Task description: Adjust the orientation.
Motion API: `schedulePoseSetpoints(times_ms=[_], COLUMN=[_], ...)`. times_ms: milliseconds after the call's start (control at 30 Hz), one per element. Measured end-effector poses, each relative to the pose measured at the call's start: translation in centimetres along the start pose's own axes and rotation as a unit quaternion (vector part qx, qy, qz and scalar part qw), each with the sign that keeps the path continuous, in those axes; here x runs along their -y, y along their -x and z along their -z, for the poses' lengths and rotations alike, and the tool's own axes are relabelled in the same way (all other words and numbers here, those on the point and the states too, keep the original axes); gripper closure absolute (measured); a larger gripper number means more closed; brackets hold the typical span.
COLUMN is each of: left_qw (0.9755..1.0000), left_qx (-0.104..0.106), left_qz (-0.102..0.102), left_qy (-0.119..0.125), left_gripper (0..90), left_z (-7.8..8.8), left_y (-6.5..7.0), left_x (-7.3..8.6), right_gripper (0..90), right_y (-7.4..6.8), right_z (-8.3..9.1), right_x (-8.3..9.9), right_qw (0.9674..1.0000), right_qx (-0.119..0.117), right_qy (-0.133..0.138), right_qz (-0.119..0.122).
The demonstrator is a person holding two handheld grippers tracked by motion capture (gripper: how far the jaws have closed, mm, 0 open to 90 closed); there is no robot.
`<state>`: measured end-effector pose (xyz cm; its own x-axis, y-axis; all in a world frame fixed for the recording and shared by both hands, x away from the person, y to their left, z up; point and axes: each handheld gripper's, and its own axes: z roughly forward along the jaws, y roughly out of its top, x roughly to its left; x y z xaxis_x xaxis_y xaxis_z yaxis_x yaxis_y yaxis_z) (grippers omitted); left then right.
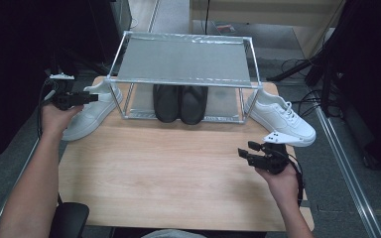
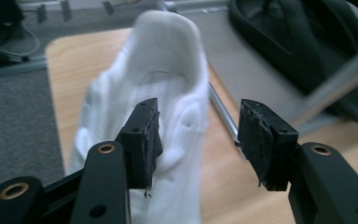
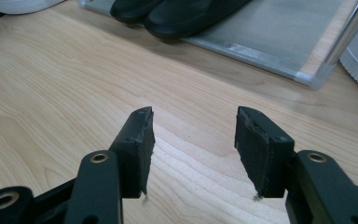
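Left gripper [image 1: 93, 97] hovers with jaws apart over the heel end of the left white shoe [image 1: 87, 116] — nothing clamped (in the left gripper view the shoe [image 2: 156, 116] sits just past the open jaws). That shoe lies at 10 o'clock on the bench [image 1: 168, 168], beside the metal rack [image 1: 183, 62]. Right gripper [image 1: 248, 151], at 4 o'clock, is also spread wide over bare wood — near the right white shoe [image 1: 280, 119]

A pair of shoes [image 1: 180, 103] sits on the bottom shelf of the shoe rack [image 1: 184, 62]. One sneaker [image 1: 90, 110] lies left of the rack, another sneaker [image 1: 281, 119] right of it, all on the table [image 1: 168, 173].
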<state>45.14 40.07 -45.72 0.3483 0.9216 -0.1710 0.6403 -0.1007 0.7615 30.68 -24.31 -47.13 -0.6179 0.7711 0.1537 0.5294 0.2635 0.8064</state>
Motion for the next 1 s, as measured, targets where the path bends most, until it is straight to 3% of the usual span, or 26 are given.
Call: schedulePoseSetpoints(times_ms=[67,167,233,333,400,467,633,733,867,1000], left_qw=[0.9999,0.9998,0.9996,0.9990,0.9990,0.9994,0.9997,0.9992,0.9986,0.9983], left_qx=[-0.009,-0.007,0.003,0.021,0.022,0.017,0.013,0.029,0.036,0.028], left_qz=[0.002,0.004,0.018,0.038,0.034,0.015,0.002,0.016,0.025,0.041], left_qy=[-0.003,-0.017,-0.023,-0.013,-0.019,-0.025,-0.021,-0.021,-0.029,-0.032], left_gripper=[48.7,49.0,51.5,52.4,55.9,57.6,64.7,72.4,79.8,81.7], left_z=[-0.4,-1.2,-1.7,-2.0,-2.4,-2.9,-2.8,-2.5,-2.2,-1.9], left_y=[-0.2,-0.7,-1.2,-1.5,-1.2,-0.8,-0.6,-0.8,-1.0,-1.0], left_x=[0.1,0.4,0.8,1.2,1.4,1.6,1.7,1.7,1.7,1.7], right_gripper=[48.7,48.7,48.7,48.7,48.7,48.7,48.6,48.6,48.6,48.6], right_y=[0.1,0.2,0.2,0.2,0.2,0.1,0.0,-0.1,-0.2,-0.2], right_z=[0.1,0.2,0.2,0.1,0.0,-0.1,-0.4,-0.5,-0.3,-0.3], right_x=[0.1,0.2,0.2,0.2,0.2,0.2,0.2,0.2,0.2,0.1], right_qw=[1.0000,1.0000,1.0000,1.0000,1.0000,1.0000,0.9999,0.9999,0.9999,0.9999], right_qx=[0.002,0.003,0.005,0.005,0.004,0.004,0.003,0.002,0.005,0.005], right_qy=[0.000,0.002,0.001,-0.001,-0.002,-0.005,-0.010,-0.012,-0.005,-0.006], right_qz=[0.001,-0.001,-0.002,-0.002,-0.001,-0.001,0.004,0.007,0.008,0.009])
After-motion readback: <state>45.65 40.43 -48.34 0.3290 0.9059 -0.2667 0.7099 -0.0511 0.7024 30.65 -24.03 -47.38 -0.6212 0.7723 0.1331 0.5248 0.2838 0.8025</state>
